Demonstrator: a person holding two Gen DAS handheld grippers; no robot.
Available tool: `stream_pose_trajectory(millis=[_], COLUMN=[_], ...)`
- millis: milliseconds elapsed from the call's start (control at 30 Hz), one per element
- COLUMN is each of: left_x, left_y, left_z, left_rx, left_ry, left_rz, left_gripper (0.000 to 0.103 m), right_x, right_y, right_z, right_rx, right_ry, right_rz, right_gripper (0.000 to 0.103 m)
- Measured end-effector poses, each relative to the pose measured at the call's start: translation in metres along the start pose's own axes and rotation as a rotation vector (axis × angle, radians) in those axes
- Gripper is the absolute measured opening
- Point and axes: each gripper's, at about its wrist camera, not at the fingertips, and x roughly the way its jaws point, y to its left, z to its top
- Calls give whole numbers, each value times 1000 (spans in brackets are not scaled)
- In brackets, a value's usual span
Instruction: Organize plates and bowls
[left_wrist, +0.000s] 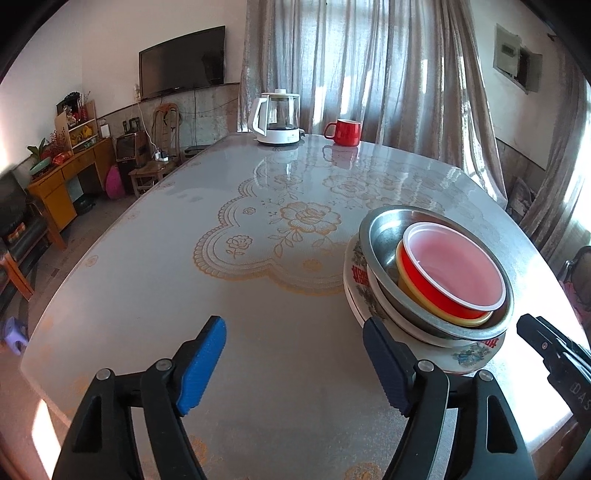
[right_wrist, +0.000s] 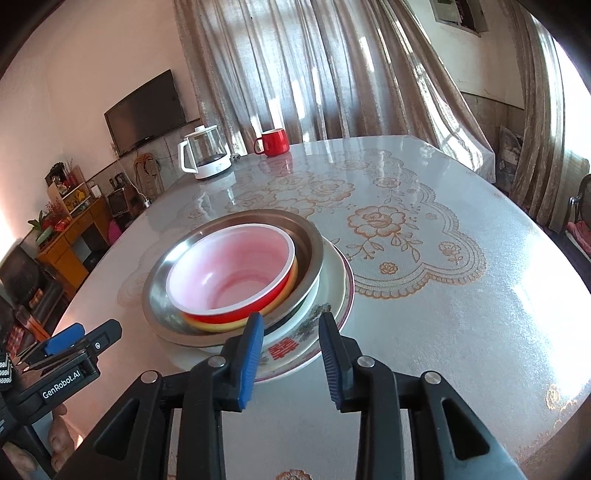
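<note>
A nested stack stands on the table: a flower-printed plate (right_wrist: 295, 356) at the bottom, a white dish (right_wrist: 332, 280), a steel bowl (right_wrist: 308, 240), a yellow bowl (right_wrist: 221, 326) and on top a red bowl (right_wrist: 236, 273) with a pale inside. In the left wrist view the red bowl (left_wrist: 454, 266) and steel bowl (left_wrist: 384, 229) sit to the right. My left gripper (left_wrist: 293, 332) is open over bare tablecloth, its right finger (left_wrist: 384, 365) beside the plate (left_wrist: 476, 350). My right gripper (right_wrist: 291, 326) is open at the stack's near side, the plate's rim showing between its pads, untouched.
A glass kettle (left_wrist: 279, 118) and a red mug (left_wrist: 345, 131) stand at the table's far end. The tablecloth (left_wrist: 258, 258) has a gold flower print. Curtains hang behind. A wooden desk (left_wrist: 70, 173) and chairs stand left of the table.
</note>
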Motion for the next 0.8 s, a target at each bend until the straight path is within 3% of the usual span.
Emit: stream_pose_trajectory(millis=[400, 800], left_x=[-9, -10], left_y=[-3, -7], left_z=[-10, -12], left_rx=[11, 23], left_ry=[-38, -45], left_rz=[31, 26], left_gripper=[94, 98], right_x=[-8, -9], right_y=[31, 37], right_z=[-15, -19], right_rx=[-99, -117], right_ry=[-66, -74], right_rz=[-70, -67], right_gripper=[39, 39])
